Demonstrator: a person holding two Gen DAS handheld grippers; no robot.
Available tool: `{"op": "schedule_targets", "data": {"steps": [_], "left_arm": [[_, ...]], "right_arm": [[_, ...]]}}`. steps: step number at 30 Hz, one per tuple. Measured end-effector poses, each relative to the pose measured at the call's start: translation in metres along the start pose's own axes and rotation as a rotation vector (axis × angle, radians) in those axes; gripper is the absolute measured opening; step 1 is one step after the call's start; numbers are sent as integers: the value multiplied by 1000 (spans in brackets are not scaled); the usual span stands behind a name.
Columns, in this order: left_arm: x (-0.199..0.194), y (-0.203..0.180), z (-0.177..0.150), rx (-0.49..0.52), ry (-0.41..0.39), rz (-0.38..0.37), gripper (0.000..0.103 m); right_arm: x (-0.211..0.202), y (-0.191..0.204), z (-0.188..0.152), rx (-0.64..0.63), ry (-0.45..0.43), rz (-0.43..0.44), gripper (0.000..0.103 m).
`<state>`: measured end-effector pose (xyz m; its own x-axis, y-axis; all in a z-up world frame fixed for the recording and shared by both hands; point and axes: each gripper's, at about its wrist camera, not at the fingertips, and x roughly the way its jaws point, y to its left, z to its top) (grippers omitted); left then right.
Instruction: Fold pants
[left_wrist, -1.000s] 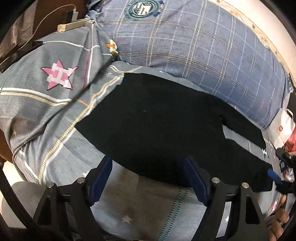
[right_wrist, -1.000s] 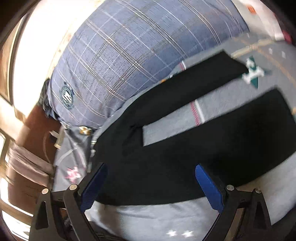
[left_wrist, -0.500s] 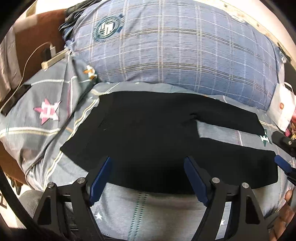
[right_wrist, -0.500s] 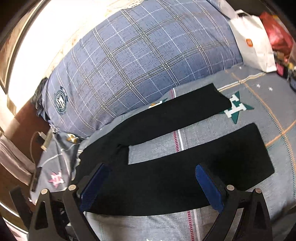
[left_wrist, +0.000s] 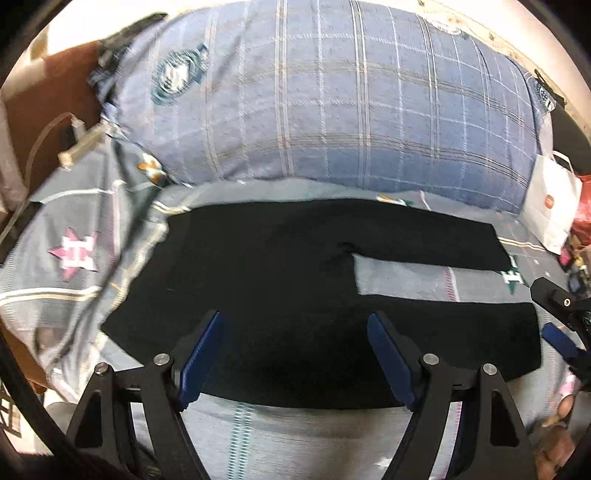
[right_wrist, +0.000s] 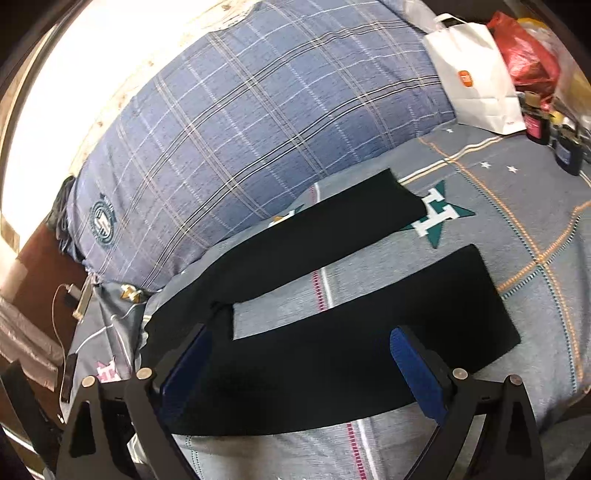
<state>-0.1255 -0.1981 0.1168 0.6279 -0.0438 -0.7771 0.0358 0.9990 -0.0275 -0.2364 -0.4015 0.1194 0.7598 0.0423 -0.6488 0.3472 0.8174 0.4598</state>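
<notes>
Nothing folded yet: the black pants (left_wrist: 295, 295) are lying spread flat on the bed (left_wrist: 295, 435), legs apart, just beyond both grippers. The left gripper (left_wrist: 295, 354) and right gripper (right_wrist: 303, 365) are hovering wide open, gripping nothing. Every fold is still waiting.

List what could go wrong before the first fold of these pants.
1. The black pants lie flat with legs splayed apart; folding one over may leave them misaligned.
2. Both the left gripper and right gripper are open, holding nothing; pads might pinch the star-print bedsheet along with the thin fabric.
</notes>
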Motion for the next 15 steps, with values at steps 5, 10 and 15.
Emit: {"op": "schedule_targets", "data": {"steps": [5,10,15], "left_arm": [[28,-4,20,-17,108,-177,80],[60,-22,53,-16,155,-256,80],[101,-38,93,20,146,-315,80]], "right_arm": [[-4,-14,21,52,34,95,98],[-2,-25,77,111,60,108,98],[43,-32,145,62,93,10,97]]}}
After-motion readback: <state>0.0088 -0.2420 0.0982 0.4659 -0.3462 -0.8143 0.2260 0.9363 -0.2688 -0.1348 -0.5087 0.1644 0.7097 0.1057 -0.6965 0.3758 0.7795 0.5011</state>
